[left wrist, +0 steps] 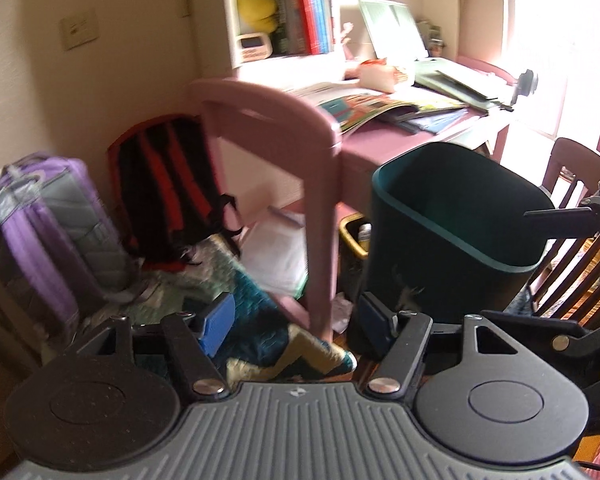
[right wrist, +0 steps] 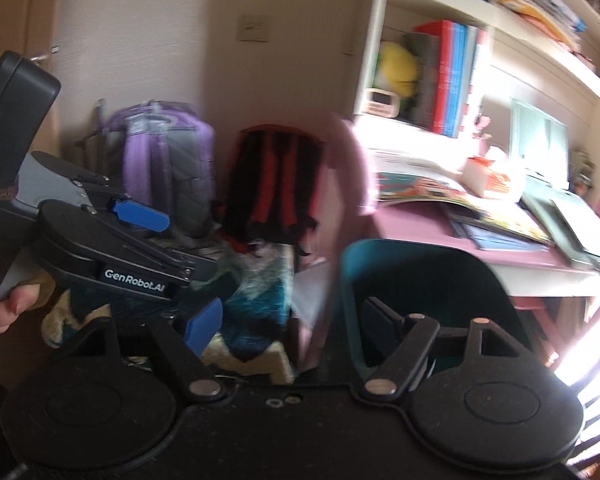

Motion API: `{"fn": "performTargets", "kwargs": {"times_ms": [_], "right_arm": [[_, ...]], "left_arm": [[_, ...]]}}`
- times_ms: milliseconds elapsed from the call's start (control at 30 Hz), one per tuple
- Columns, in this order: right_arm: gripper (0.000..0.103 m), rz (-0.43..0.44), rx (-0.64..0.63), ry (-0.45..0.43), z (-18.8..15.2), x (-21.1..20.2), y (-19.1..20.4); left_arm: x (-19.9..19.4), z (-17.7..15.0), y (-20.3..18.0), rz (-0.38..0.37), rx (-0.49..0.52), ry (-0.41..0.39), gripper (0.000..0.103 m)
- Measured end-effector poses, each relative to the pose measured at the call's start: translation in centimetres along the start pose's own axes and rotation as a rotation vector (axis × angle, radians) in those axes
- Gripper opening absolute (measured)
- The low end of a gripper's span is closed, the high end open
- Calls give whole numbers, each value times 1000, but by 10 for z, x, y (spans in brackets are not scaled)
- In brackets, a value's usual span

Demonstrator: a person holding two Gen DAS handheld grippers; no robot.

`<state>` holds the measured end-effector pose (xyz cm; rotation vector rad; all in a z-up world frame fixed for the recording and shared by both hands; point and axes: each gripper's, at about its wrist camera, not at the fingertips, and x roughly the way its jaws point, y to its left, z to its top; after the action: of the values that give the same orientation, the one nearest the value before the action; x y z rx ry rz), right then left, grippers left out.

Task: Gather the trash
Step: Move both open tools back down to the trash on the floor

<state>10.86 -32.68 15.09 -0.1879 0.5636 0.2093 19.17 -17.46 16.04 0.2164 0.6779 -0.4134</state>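
Note:
A dark teal trash bin (left wrist: 456, 236) stands upright beside the pink desk, its inside dark. My left gripper (left wrist: 296, 320) hangs open just left of the bin's base, with nothing between its blue pads. My right gripper (right wrist: 292, 324) is open too. The bin (right wrist: 424, 280) fills the space behind its right finger, and the bin's left wall stands between the jaws untouched. In the left wrist view one black finger (left wrist: 560, 216) of the right gripper reaches over the bin's mouth. The left gripper (right wrist: 168, 240) shows at the left of the right wrist view, held by a hand (right wrist: 4, 304).
A pink chair (left wrist: 268, 152) stands before the pink desk (left wrist: 400, 136) strewn with books. A purple backpack (left wrist: 40, 220) and a red-black backpack (left wrist: 168, 184) lean on the wall. A wooden chair (left wrist: 576, 240) is at the right. A patterned blanket (left wrist: 260, 320) and a pale scrap (left wrist: 340, 312) lie on the floor.

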Motion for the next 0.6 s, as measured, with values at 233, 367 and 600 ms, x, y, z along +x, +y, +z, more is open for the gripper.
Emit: {"fn": "performTargets", "kwargs": {"times_ms": [233,367,600], "right_arm": [[80,119,-49,22,0,30,56],[81,187,-61,30,-4,54,87],[82,291,-86,64,-20,92,138]], "left_arm": [[-8,-49,53,51,-87,29,71],[-10,-79,82,96,-140,51,72],[-5,-128,127,171,-207,102,79]]}}
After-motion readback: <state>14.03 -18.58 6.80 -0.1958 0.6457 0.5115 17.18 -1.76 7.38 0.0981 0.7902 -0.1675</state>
